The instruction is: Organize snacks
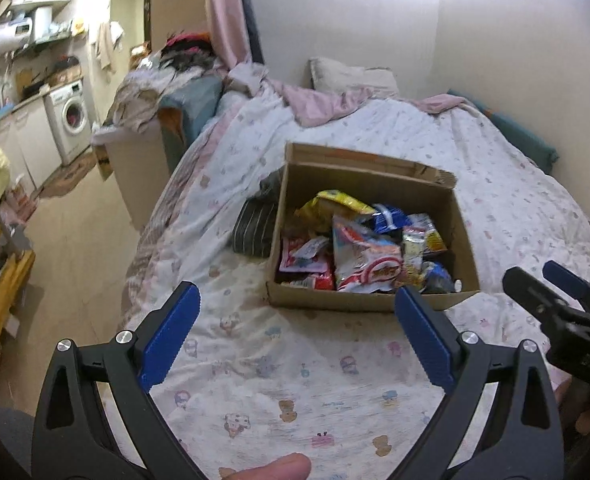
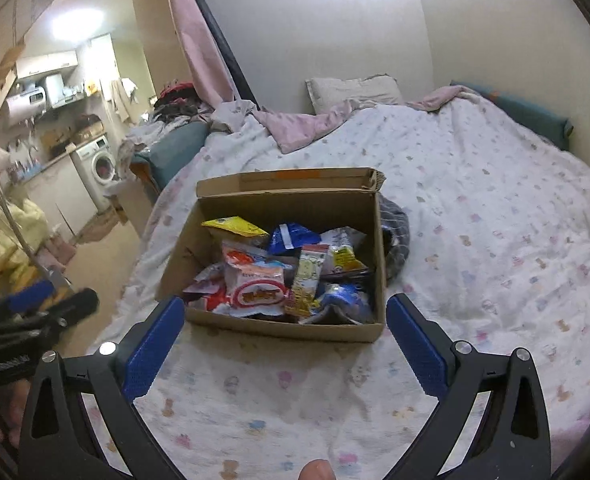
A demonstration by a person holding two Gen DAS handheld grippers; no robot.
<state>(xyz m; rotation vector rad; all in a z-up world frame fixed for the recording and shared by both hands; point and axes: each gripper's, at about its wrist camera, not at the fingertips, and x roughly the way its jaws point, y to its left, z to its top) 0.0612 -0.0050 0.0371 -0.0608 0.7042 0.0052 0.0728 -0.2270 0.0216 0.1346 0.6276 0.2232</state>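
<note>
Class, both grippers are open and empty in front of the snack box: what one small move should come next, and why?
Probably ease the right gripper forward over the cardboard box toward the red-and-white snack packet. That packet lies on top near the front wall, and neither it nor the left gripper holds anything.

Open cardboard box, snack packets piled inside, on bed

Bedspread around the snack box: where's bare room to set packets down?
Bare bedspread between the cardboard box and both grippers' open jaws; also the wide stretch right of the box toward the wall. Crowded: inside the box, heaped with snack packets, and the striped cloth against its side.
</note>
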